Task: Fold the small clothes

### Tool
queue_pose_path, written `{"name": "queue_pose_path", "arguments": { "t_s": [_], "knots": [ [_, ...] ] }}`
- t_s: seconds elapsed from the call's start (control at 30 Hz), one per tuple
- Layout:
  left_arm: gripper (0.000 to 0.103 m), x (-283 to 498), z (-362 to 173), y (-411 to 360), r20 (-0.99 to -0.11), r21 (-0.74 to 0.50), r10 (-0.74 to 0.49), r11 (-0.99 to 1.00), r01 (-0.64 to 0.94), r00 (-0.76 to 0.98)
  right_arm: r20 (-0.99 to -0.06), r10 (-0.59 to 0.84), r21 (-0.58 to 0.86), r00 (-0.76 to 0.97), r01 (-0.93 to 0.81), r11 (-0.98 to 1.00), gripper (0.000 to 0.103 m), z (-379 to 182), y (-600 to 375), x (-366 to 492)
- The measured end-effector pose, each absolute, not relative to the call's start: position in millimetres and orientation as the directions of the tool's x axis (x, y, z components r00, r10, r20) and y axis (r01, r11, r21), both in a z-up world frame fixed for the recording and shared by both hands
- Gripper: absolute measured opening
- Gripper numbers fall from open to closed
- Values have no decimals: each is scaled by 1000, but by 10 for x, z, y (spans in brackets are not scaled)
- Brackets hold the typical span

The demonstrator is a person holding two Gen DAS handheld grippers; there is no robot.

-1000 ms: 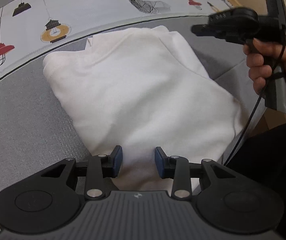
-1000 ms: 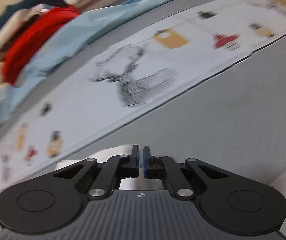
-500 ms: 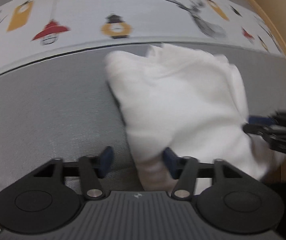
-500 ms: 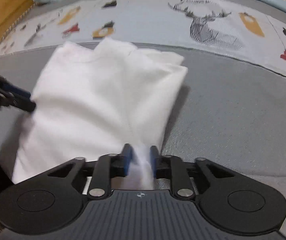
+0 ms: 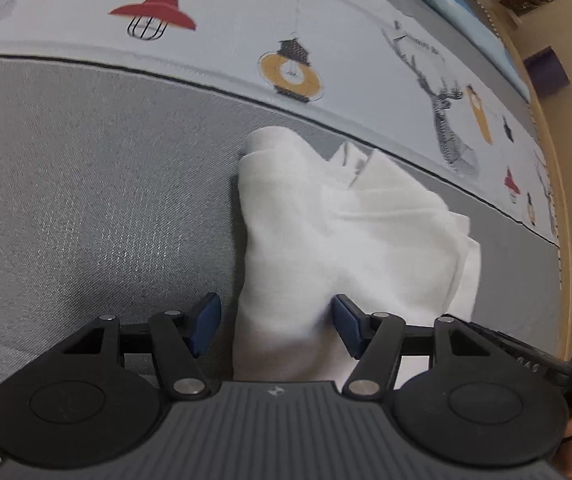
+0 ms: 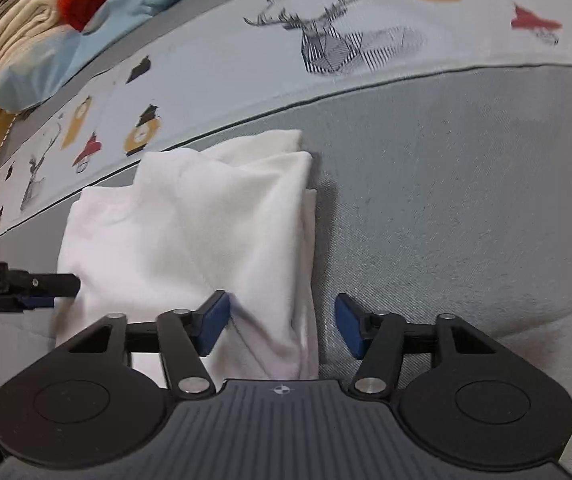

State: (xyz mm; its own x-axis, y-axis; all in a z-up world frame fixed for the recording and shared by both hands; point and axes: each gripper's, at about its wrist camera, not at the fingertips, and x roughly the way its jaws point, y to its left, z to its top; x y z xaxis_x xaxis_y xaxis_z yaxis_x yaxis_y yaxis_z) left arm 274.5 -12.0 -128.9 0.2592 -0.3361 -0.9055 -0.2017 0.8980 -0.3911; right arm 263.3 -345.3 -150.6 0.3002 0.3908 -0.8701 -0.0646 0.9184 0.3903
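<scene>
Both wrist views show fingers spread, freshly opened, astride the folded white garment [image 5: 350, 240] unpinched.

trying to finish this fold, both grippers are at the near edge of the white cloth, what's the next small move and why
Probably close both grippers: the left gripper and right gripper have just opened and each straddles a near corner of the cloth without pinching it.

One folded white garment [image 5: 350, 248] and two grippers — left gripper [image 5: 275, 328], right gripper [image 6: 281, 326] — on one bedspread [image 6: 466, 220].
</scene>
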Motion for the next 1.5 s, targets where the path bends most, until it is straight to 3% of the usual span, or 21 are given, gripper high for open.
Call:
{"name": "queue_pose_path", "arguments": {
  "t_s": [0.3,0.37,0.4,0.43,0.57,0.63,0.8,0.97,1.07,1.13,1.23,1.3,1.33,1.37,1.5],
  "knots": [
    [68,2826,-1436,-93,-892,-424,-369,882,-205,261,-859,422,429,292,-40,902,65,-1561,-3438,2741],
    [64,2835,-1445,-98,-885,-437,-381,878,-195,269,-855,427,434,295,-43,900,59,-1559,-3429,2755],
    [61,2840,-1450,-106,-881,-442,-387,877,-186,271,-851,433,440,296,-48,897,51,-1560,-3405,2766],
    [53,2848,-1453,-111,-877,-450,-395,875,-178,274,-847,441,447,298,-51,893,48,-1557,-3392,2768],
    [37,2877,-1394,-137,-874,-438,-389,890,-127,292,-844,429,433,321,-66,899,36,-1516,-3329,2776],
    [33,2909,-1311,-136,-867,-428,-378,898,-98,324,-835,425,433,349,-59,899,23,-1473,-3325,2800],
    [30,2930,-873,-64,-777,-403,-344,915,2,527,-761,447,488,470,-39,872,12,-1293,-3356,2895],
    [37,2925,-595,79,-699,-359,-249,933,-27,670,-623,412,463,664,-111,879,16,-971,-3203,2903],
    [37,2914,-604,185,-710,-374,-250,926,-51,658,-629,298,377,718,-53,925,21,-931,-3177,2909],
    [37,2912,-628,170,-724,-380,-281,925,-25,630,-628,334,401,703,-76,913,21,-923,-3189,2910],
    [37,2919,-788,111,-774,-395,-347,918,24,529,-719,403,389,566,-153,908,21,-1078,-3066,2907],
    [37,2933,-1057,25,-869,-334,-313,943,14,384,-819,339,287,462,-181,941,21,-1263,-2957,2890],
    [49,2930,-1181,-8,-908,-280,-266,960,1,325,-859,286,227,425,-184,956,23,-1355,-2925,2882],
    [58,2925,-1250,-4,-922,-262,-244,965,-22,301,-875,261,204,409,-178,963,26,-1406,-2938,2863],
    [56,2914,-1261,69,-900,-368,-325,923,-108,290,-872,296,293,389,-69,954,30,-1417,-3154,2887]
  ]
}}
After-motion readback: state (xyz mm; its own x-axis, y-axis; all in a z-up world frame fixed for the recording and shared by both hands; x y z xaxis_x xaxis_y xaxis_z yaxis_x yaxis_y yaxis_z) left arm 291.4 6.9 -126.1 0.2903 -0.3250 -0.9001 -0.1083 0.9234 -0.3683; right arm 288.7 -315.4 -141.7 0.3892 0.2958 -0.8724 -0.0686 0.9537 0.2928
